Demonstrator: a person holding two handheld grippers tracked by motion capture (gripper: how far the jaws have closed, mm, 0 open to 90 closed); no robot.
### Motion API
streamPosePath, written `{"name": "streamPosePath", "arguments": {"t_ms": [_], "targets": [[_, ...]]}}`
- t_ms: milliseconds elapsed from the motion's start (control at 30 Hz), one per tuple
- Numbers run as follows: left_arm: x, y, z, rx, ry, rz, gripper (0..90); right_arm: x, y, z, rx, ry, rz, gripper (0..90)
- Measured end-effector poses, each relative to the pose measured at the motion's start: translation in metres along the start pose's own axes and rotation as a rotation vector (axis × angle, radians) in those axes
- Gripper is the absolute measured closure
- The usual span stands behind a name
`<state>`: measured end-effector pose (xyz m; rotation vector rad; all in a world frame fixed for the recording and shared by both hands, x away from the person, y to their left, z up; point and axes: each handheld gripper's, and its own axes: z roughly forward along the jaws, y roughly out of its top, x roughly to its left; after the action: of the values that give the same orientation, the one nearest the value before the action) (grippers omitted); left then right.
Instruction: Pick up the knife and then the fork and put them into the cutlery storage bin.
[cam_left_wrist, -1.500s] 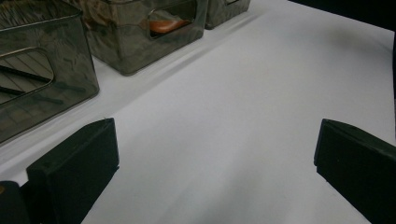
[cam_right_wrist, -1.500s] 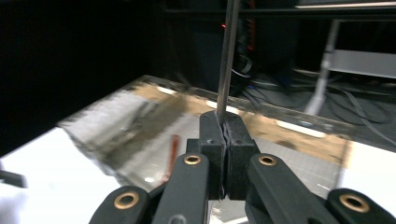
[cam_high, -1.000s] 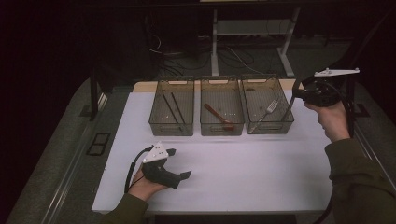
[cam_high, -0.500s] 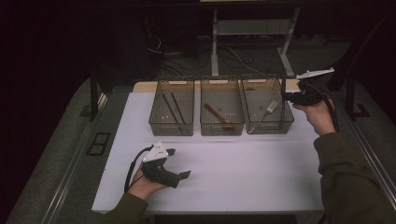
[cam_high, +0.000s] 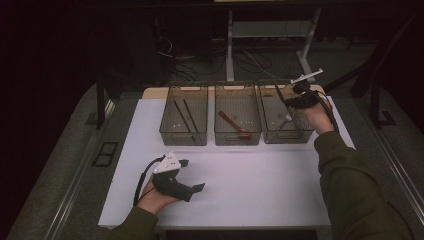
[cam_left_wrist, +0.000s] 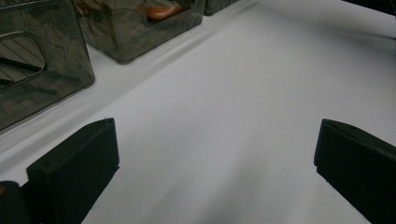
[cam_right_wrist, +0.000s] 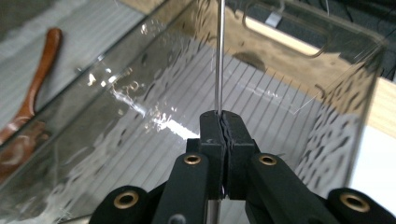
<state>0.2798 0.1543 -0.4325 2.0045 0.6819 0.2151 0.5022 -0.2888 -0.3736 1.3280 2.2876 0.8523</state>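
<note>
Thin metal fork (cam_right_wrist: 218, 56) clamped edgewise in right tool (cam_right_wrist: 223, 122).

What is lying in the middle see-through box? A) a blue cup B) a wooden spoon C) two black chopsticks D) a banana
B: the high view shows a brown wooden spoon lying in the middle box, while two dark sticks lie in the left box.
</note>
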Motion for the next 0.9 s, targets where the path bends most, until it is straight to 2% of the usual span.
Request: {"name": "streamPosePath", "arguments": {"t_ms": [133,333,433,667,833,900], "targets": [[0.0,0.0,0.0,0.004,-0.003,0.004,0.0,0.002,-0.005,0.011,0.034,-0.003,-0.001,84.0],[-0.001,-0.001,0.001,0.025,0.006,0.014,0.0,0.003,-0.013,0.008,-0.005,0.03,0.029,70.6],[0.0,-0.002,0.0,0.028,0.013,0.014,0.0,0.0,-0.017,0.001,-0.045,0.072,0.069,57.8],[-0.002,-0.002,0.0,0.032,0.014,0.018,0.0,0.001,-0.029,-0.02,-0.129,0.142,0.105,42.0],[-0.001,-0.003,0.002,0.04,0.015,0.011,0.0,0.008,-0.047,-0.038,-0.187,0.128,0.072,33.8],[-0.001,-0.003,0.003,0.043,0.014,0.01,0.0,0.01,-0.054,-0.045,-0.21,0.137,0.069,32.1]]}}
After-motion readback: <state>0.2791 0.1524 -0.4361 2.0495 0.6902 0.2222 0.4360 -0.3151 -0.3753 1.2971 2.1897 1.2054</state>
